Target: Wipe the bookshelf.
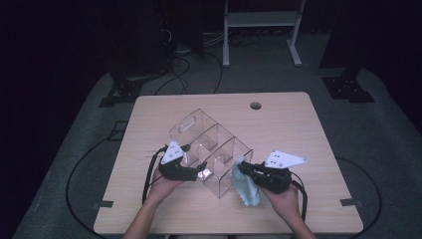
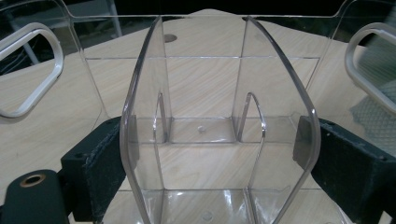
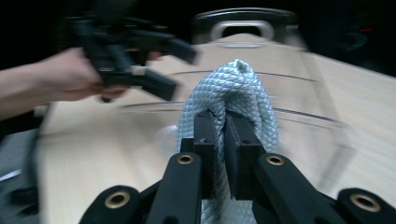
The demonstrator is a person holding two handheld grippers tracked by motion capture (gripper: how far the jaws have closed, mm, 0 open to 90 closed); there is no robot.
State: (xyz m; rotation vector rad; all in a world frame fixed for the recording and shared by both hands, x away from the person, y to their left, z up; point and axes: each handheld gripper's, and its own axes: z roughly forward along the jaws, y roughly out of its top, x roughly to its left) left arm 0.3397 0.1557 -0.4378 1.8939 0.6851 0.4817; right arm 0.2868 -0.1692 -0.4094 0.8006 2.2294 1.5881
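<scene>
Black jaws of the right gripper (image 3: 223, 135) pinch a pale blue cloth (image 3: 233, 88) bunched between them. Left gripper (image 2: 215, 144) clamps a clear plastic organizer (image 2: 219, 116), one pad on each outer wall.

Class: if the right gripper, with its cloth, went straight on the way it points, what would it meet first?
Probably the clear organizer: the right gripper aims its cloth at its near wall, though depth is unclear.

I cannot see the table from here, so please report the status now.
Left gripper shut on clear organizer, holding it steady. Right gripper shut on blue cloth, cloth against organizer's side. Nothing in the way on table.
</scene>
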